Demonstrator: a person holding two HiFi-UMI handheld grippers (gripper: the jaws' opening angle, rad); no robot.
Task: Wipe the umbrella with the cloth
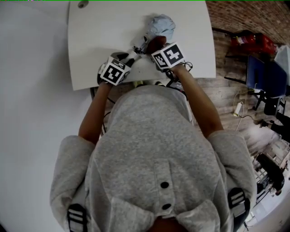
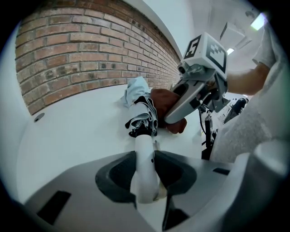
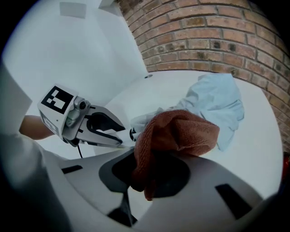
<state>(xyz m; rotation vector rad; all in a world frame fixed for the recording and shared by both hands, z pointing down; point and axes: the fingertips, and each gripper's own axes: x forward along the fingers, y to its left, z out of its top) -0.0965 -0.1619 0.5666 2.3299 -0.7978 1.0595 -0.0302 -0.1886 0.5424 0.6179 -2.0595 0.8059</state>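
Wiping in hand: left gripper [image 2: 146, 156] clamps the umbrella handle [image 2: 145, 174]; right gripper [image 3: 149, 170] pinches the cloth [image 3: 179, 133] against the canopy [image 2: 145, 113]; the next stroke likely needs steady pressure.

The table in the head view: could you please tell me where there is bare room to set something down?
Free: the wide left stretch of the table, between its grommet and the left gripper; also the strip right of the umbrella. Crowded: the near middle, round the right gripper and cloth.
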